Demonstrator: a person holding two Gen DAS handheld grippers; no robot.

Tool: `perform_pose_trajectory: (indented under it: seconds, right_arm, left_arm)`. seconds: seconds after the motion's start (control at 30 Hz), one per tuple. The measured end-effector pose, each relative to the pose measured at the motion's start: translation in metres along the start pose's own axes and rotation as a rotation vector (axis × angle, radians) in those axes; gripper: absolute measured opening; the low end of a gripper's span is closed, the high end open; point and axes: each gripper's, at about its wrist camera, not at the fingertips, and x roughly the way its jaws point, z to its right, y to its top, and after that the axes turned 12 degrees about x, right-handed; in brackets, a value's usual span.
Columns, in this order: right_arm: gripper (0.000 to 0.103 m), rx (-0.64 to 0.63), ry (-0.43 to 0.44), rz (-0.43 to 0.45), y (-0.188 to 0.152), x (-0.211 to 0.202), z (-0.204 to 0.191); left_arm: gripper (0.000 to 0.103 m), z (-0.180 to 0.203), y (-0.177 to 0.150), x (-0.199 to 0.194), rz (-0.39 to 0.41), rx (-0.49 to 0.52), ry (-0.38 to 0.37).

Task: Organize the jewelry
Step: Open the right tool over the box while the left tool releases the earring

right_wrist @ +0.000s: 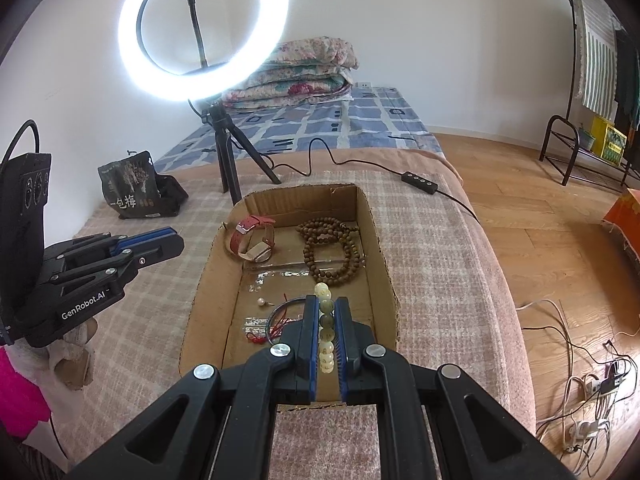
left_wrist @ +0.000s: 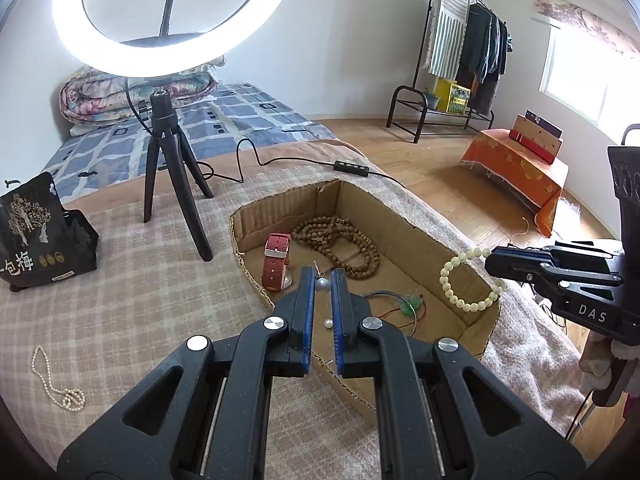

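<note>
- Open brown cardboard box (right_wrist: 382,240) spread beneath both pairs of jaws
- Right gripper (right_wrist: 326,304) clamped on pale cream bead bracelet (right_wrist: 325,322), hung over box
- Left gripper (left_wrist: 322,276) pinched on small silver pearl earring (left_wrist: 321,283), above box floor

both wrist views angled down, close over cardboard box (left_wrist: 472,248)

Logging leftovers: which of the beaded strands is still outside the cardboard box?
The white pearl necklace, lying loose on the plaid blanket. The brown bead string lies in the box; the pale bead bracelet hangs from the right gripper.
</note>
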Motion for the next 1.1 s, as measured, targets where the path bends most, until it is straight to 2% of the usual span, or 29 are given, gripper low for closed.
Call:
perform_pose_trajectory:
  seconds: [0.57, 0.67, 0.73, 0.83, 0.87, 0.93, 0.97, 1.03, 1.1]
  right_arm:
    - [0.006, -0.001, 0.011, -0.024, -0.003, 0.013, 0.002]
    - [0.009, 0.005, 0.012, -0.024, -0.004, 0.015, 0.002]
    - [0.021, 0.003, 0.007, -0.018, -0.004, 0.014, 0.002]
    - [0.026, 0.004, 0.004, -0.016, -0.005, 0.013, 0.002]
    - [0.029, 0.004, -0.002, -0.014, -0.005, 0.013, 0.002]
    - [0.035, 0.003, -0.009, -0.012, -0.006, 0.013, 0.003]
    - [0.038, 0.004, -0.013, -0.011, -0.007, 0.013, 0.003]
    - [0.053, 0.005, -0.024, -0.003, -0.007, 0.012, 0.003]
    - [0.061, 0.007, -0.035, 0.006, -0.008, 0.011, 0.004]
  left_arm:
    - [0.006, 0.004, 0.004, 0.013, -0.005, 0.012, 0.006]
    - [0.006, 0.005, 0.004, 0.014, -0.005, 0.016, 0.009]
    - [0.006, 0.006, 0.004, 0.014, -0.006, 0.013, 0.01]
    - [0.007, 0.005, 0.004, 0.014, -0.012, 0.012, 0.011]
    - [0.011, 0.005, 0.004, 0.014, -0.013, 0.012, 0.011]
    - [0.039, 0.004, 0.004, 0.012, -0.007, 0.007, 0.01]
    - [0.042, 0.004, 0.004, 0.011, 0.002, 0.004, 0.012]
    - [0.043, 0.003, 0.004, 0.009, 0.008, 0.003, 0.018]
    - [0.043, 0.002, 0.005, 0.008, 0.007, 0.003, 0.022]
